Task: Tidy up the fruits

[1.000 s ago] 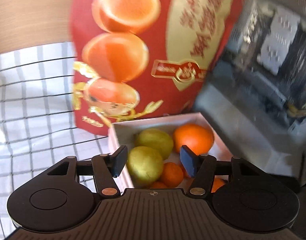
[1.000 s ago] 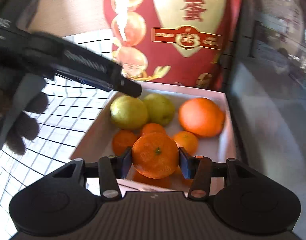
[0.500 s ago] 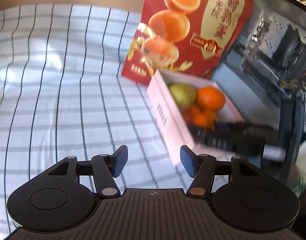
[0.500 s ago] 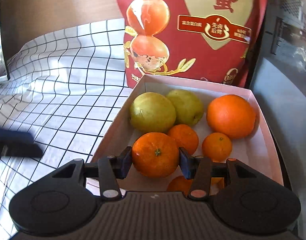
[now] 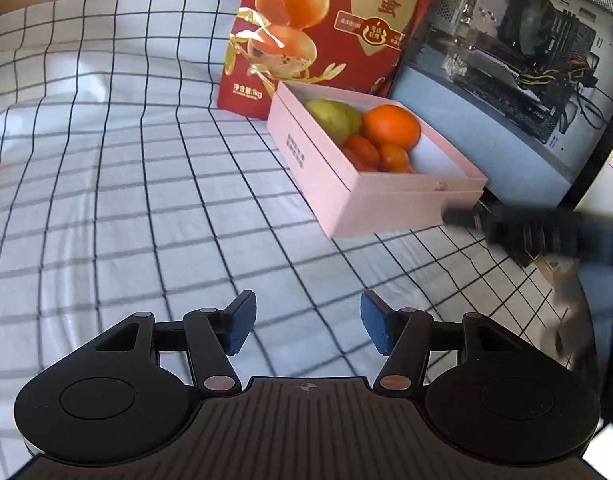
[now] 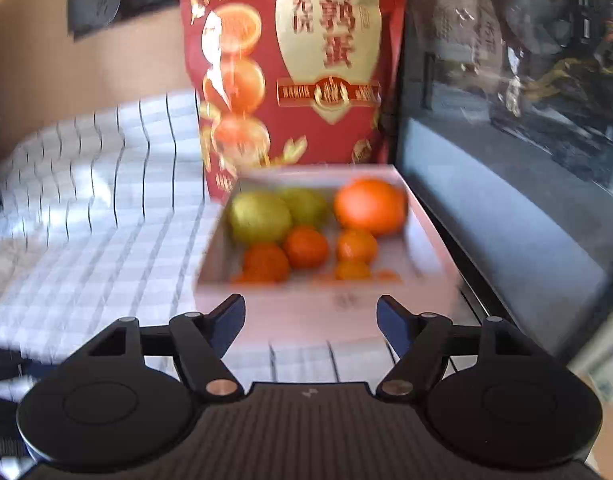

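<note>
Left wrist view: left gripper (image 5: 306, 322) open, nothing between the pads, only checked cloth (image 5: 106, 200) under it. Pink box (image 5: 386, 196) sits ahead and to its right, well apart, backed against the red bag (image 5: 326, 20). In the box: two green pears (image 5: 332, 116) at the far end, big orange (image 5: 392, 128) beside them, small oranges (image 5: 376, 154) nearer; near right corner of the floor looks bare. Dark blurred shape at the box's near right corner is probably the right gripper (image 5: 518, 228), can't read its jaws from here. Right wrist view, blurred: right gripper (image 6: 310, 320) has just been opening, jaws wide and empty, box (image 6: 326, 304) straight ahead, near wall just past the fingertips. Contents match: pears (image 6: 260, 218) far left, big orange (image 6: 368, 206) far right, four or five small oranges (image 6: 304, 248) in the middle and front; the front ones smear together so the count is unsure. Fruit is all in the box, none loose on the cloth in either view. Judgement: this reads as the release-and-clear step. To do it well, back the right gripper straight off with jaws wide so the pads don't clip the near wall or drag the light box, keep the left out of its path, and check nothing rolls.
</note>
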Tool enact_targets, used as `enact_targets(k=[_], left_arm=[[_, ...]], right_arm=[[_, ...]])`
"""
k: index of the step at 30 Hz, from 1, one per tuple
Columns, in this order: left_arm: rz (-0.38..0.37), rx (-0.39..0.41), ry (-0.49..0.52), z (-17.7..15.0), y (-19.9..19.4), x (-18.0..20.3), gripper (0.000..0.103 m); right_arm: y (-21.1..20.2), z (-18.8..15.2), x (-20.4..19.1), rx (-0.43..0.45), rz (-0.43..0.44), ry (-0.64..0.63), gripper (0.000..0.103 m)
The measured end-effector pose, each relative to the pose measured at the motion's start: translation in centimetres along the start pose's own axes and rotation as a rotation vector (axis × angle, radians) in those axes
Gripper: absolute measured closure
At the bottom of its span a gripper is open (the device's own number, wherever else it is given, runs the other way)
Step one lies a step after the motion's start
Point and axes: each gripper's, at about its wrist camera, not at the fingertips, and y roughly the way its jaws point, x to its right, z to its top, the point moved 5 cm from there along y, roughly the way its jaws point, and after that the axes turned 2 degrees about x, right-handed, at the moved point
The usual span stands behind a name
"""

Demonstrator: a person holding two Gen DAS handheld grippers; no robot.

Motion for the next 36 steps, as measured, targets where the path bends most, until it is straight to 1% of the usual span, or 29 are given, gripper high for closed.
enact_targets(k=[2, 4, 5, 7, 8, 9, 10, 11, 13, 14, 16, 18, 19, 22, 31, 36], left_arm=[[0.031, 0.009, -0.012, -0.9, 0.0, 1.3, 0.040], [0.073, 0.022, -0.015, -1.9, 0.4, 2.6, 0.040], [0.100, 0.031, -0.012, -2.4, 0.6, 3.3, 0.040], [0.179, 0.069, -0.009, -3.2, 0.8, 4.5, 0.039], [0.207, 0.086, -0.013, -3.4, 0.8, 4.9, 0.039], [0.233, 0.101, -0.016, -3.5, 0.9, 5.3, 0.038], [0.262, 0.112, -0.011, -3.6, 1.1, 5.6, 0.038], [0.290, 0.120, 0.001, -3.7, 1.4, 6.0, 0.038], [0.347, 0.127, 0.030, -3.8, 1.9, 6.7, 0.037], [0.372, 0.131, 0.042, -3.8, 2.1, 7.1, 0.037], [0.379, 0.137, 0.035, -3.9, 2.3, 7.5, 0.037], [0.391, 0.140, 0.026, -3.8, 2.4, 7.7, 0.038], [0.391, 0.142, 0.021, -3.9, 2.4, 7.7, 0.039], [0.387, 0.146, 0.024, -4.0, 2.2, 7.8, 0.039], [0.386, 0.151, 0.028, -4.1, 2.1, 7.8, 0.039], [0.385, 0.152, 0.028, -4.1, 2.1, 7.8, 0.039]], right_arm=[[-0.5, -1.8, 0.8, -0.043, -0.015, -0.027, 0.030], [-0.6, -3.5, 2.1, -0.076, -0.008, -0.024, 0.030], [-0.7, -4.3, 2.7, -0.090, 0.006, -0.015, 0.030], [-0.4, -5.6, 4.1, -0.112, 0.039, 0.013, 0.030], [-0.1, -6.3, 4.7, -0.137, 0.042, 0.035, 0.030], [0.2, -6.8, 5.1, -0.159, 0.057, 0.056, 0.028], [0.1, -7.0, 5.3, -0.126, 0.079, 0.053, 0.025], [0.0, -7.1, 5.4, -0.106, 0.089, 0.036, 0.024], [0.3, -7.3, 5.1, -0.103, 0.102, -0.011, 0.021], [0.5, -7.4, 5.0, -0.097, 0.092, -0.043, 0.021], [0.7, -7.6, 4.8, -0.071, 0.057, -0.094, 0.015], [0.7, -7.7, 5.1, -0.057, 0.059, -0.078, 0.015], [0.7, -7.7, 5.2, -0.053, 0.068, -0.064, 0.012], [1.1, -7.5, 5.4, -0.060, 0.050, -0.059, 0.008], [1.4, -7.6, 5.9, -0.049, 0.082, -0.071, 0.003], [1.4, -7.7, 5.8, -0.043, 0.084, -0.072, 0.002]])
